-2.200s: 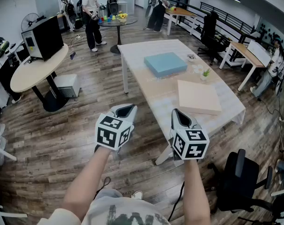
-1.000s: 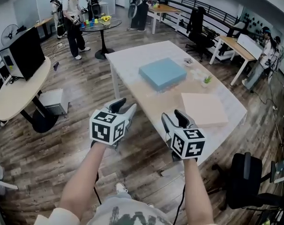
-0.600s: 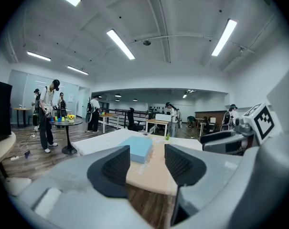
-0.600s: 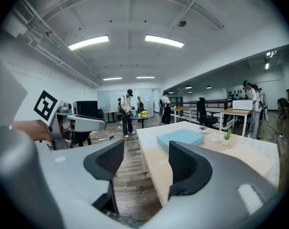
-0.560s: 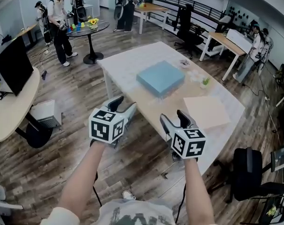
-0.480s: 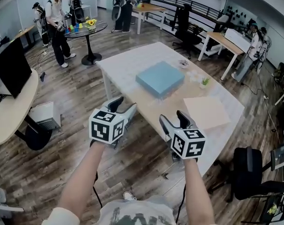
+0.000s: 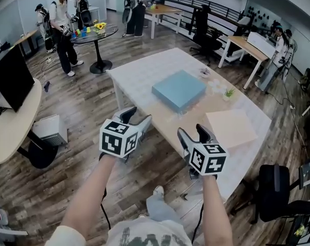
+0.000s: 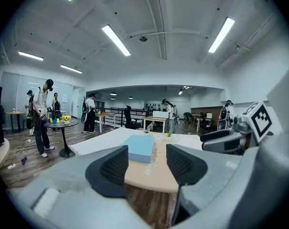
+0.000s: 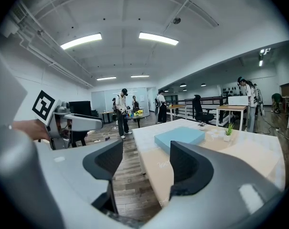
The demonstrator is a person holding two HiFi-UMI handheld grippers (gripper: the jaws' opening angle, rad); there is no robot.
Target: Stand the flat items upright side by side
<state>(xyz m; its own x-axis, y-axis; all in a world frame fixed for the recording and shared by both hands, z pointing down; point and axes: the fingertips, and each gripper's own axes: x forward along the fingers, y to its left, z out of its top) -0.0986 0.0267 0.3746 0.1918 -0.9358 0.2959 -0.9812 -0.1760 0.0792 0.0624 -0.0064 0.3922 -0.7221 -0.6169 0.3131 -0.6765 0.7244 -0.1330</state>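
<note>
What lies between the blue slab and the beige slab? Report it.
In the head view, only bare tabletop separates the blue slab from the beige slab; the potted plant stands aside.

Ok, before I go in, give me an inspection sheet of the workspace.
Surface: table, mostly bare.
Job's things: blue slab and beige board, both lying flat, apart.
Clutter: small potted plant near the table's right edge.
Grippers: left gripper and right gripper short of the table, fingers have just been opening, nothing between them.
Cables: black cable hanging below the right forearm.
Surroundings: people by a round table; office chair at right.
</note>
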